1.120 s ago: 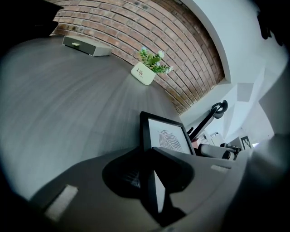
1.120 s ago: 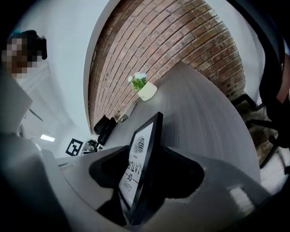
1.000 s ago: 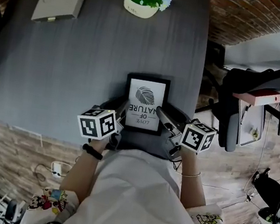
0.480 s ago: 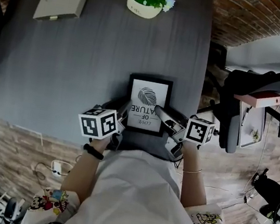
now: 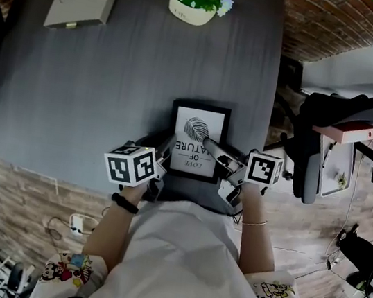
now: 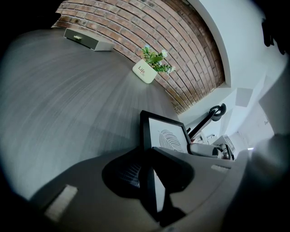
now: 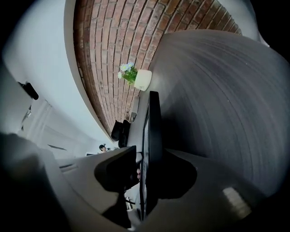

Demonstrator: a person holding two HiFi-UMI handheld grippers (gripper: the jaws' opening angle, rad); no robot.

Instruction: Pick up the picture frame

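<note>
A black rectangular picture frame (image 5: 197, 141) with a white fingerprint print is lying on the dark grey wooden table (image 5: 99, 82), close to its near edge and right in front of the person, its lettering reading upside down in the head view. The left gripper (image 5: 165, 151) is reaching in at the frame's near left corner and is pinching it: in the left gripper view its jaws are standing partly apart with the frame's (image 6: 165, 136) black border pressed between the left gripper's (image 6: 152, 171) pads. The right gripper (image 5: 214, 153) is coming in from the right side, one finger lying over the print; its jaws have just been closing, and the right gripper view is showing the frame's (image 7: 153, 127) edge standing between the right gripper's (image 7: 144, 159) pads, one jaw against the back and the other just off the glass. A white ceramic pot of flowers (image 5: 191, 9) and a flat grey box (image 5: 82, 0) are sitting at the table's far edge, well apart from the frame
</note>
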